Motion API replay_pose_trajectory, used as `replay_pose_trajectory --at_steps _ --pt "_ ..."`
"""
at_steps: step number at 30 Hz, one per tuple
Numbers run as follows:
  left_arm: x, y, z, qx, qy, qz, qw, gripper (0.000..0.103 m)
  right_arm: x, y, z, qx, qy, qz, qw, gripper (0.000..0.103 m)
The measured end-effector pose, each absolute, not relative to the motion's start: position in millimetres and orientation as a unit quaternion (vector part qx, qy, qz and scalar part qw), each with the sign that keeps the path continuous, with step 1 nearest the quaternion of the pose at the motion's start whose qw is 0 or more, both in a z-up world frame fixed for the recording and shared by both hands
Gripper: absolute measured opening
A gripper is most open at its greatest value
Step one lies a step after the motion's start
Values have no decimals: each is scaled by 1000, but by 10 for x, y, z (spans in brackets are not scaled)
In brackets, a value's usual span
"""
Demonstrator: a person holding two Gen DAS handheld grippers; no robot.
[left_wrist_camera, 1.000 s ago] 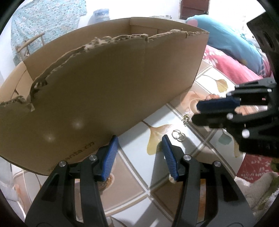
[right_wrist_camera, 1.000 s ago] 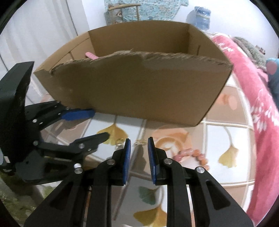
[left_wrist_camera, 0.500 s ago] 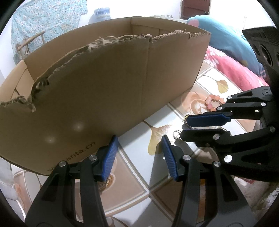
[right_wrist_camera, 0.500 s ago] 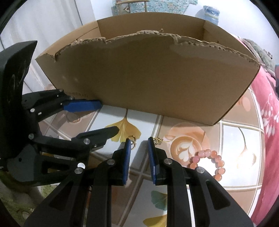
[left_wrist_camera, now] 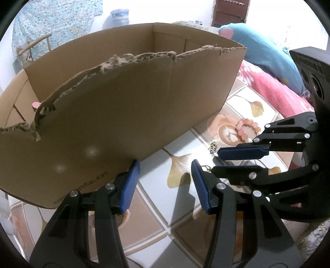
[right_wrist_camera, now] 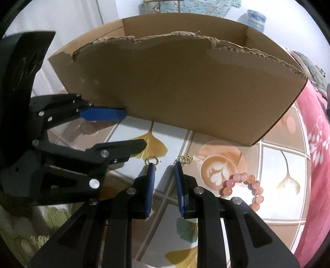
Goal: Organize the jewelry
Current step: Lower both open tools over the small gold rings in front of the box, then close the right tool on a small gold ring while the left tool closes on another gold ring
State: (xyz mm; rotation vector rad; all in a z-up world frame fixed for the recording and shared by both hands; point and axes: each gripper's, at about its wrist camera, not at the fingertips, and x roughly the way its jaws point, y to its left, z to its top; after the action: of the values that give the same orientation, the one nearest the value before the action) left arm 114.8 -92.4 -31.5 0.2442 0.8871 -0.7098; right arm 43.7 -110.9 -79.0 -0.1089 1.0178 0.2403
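Note:
A big cardboard box [left_wrist_camera: 123, 111] with a torn front wall stands on the patterned tablecloth [left_wrist_camera: 152, 208]; it also shows in the right wrist view [right_wrist_camera: 181, 90]. My right gripper [right_wrist_camera: 164, 165] is open and low over the cloth, its tips beside small gold hoop earrings [right_wrist_camera: 152, 159] and a gold chain piece [right_wrist_camera: 185, 158]. A pink bead bracelet [right_wrist_camera: 241, 189] lies to its right, also seen in the left wrist view [left_wrist_camera: 246, 129]. My left gripper [left_wrist_camera: 165, 167] is open and empty, close to the box front. The right gripper [left_wrist_camera: 216, 157] reaches in from the right there.
A pink object [left_wrist_camera: 36, 104] peeks out inside the box at left. Pink and blue bedding [left_wrist_camera: 274, 82] lies right of the table. A water bottle [right_wrist_camera: 255, 18] and a chair with patterned cloth [left_wrist_camera: 35, 43] stand behind the box.
My right gripper has come down and forward to the earrings and chain, its jaws slightly wider. The left gripper has held still and open.

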Motion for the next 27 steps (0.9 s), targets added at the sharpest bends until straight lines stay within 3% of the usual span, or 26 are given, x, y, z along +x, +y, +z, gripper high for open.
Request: replay_pose_trajectory --at_steps 27 --pt "1056 -997 -315 128 441 -393 796 51 258 -899 -790 -158 465 146 859 20"
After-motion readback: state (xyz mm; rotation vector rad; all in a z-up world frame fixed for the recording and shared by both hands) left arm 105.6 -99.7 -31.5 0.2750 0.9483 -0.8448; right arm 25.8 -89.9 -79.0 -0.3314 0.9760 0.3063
